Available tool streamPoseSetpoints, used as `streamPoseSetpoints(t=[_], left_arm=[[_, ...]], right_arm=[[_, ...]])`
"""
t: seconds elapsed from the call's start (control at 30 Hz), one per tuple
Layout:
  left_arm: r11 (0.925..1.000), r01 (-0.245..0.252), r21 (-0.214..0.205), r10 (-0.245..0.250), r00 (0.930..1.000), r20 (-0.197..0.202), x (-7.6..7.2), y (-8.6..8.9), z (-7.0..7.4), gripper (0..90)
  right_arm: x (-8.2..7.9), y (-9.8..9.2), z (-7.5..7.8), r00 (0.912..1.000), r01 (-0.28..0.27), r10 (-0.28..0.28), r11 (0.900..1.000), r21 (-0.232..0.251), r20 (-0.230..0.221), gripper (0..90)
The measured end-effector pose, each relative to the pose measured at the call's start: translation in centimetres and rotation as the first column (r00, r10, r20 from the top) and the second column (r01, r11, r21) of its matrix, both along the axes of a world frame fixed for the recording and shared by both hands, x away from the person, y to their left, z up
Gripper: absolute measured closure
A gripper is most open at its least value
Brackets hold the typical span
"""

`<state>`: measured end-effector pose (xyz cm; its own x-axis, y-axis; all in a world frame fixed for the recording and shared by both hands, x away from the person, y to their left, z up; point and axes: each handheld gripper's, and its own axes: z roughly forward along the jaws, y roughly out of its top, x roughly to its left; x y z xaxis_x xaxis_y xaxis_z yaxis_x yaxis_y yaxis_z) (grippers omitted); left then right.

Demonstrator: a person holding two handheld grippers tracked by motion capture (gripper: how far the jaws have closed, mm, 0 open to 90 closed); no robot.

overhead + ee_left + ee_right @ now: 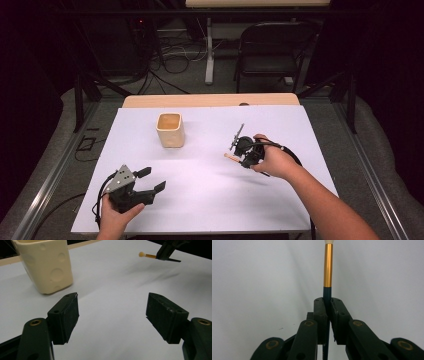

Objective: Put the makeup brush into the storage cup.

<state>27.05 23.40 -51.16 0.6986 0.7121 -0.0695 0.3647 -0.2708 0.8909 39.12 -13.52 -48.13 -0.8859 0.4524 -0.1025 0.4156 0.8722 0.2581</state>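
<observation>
Brush (328, 267) clamped between the shut jaws of the right gripper (243, 152), which sits to the right of the cup (170, 129) and nearer the person, above the white sheet (210, 190). The grip falls on the dark shaft just below the gold ferrule; the pale tip (142, 254) points out ahead, toward the cup's side. The left gripper (150, 181) rests near the front edge, left of the cup and well apart from it, jaws wide apart and holding nothing.

Risks (judged, not seen): the shaft is thin and round, so it may pivot or slide in the pads if the tip strikes the cup rim. The cup looks light and stands unheld; a sideways knock from brush or gripper could tip or shove it. A low approach would drag the tip across the sheet.
</observation>
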Motion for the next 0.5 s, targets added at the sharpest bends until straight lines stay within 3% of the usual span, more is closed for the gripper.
streamPoseSetpoints(t=[0.3, 0.5], left_arm=[[1.0, -0.001, -0.004, 0.001, 1.0, -0.004, -0.01, -0.02, -0.01, 26.6], [1.0, 0.004, -0.001, -0.004, 1.0, -0.003, 0.04, -0.05, 0.0, 27.4]], right_arm=[[-0.38, 0.67, 0.74, 0.9994, -0.009, 0.007, 0.9991, 0.043, 0.035, 83.2], [-0.49, 0.68, 0.94, 0.9989, 0.006, -0.011, 0.9933, 0.115, 0.045, 83.2]])
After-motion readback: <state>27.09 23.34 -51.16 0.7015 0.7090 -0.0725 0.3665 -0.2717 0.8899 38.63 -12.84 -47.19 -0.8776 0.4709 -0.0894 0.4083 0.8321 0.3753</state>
